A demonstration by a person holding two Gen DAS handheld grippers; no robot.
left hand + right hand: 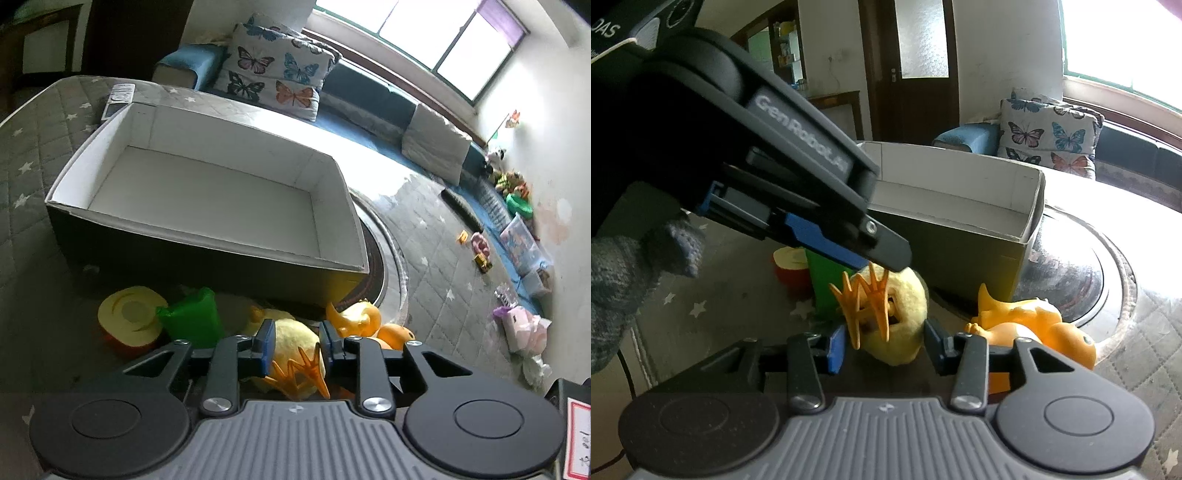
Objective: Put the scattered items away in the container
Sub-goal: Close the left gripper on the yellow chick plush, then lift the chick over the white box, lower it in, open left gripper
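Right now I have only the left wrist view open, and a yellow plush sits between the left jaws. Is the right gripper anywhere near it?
Observer: Yes. The right gripper is on the same yellow plush, with a pad pressed on each side.
Operator: What holds the left gripper?
Observer: Behind the left gripper is a hand in a grey knitted glove.
Operator: And the orange toy beside the plush?
Observer: The orange toy shows whole here, tail nearest the box, head with a dark eye at the far end.

Two wrist fisheyes, both angled down, close on the same yellow duck [295,339] and box [207,192]
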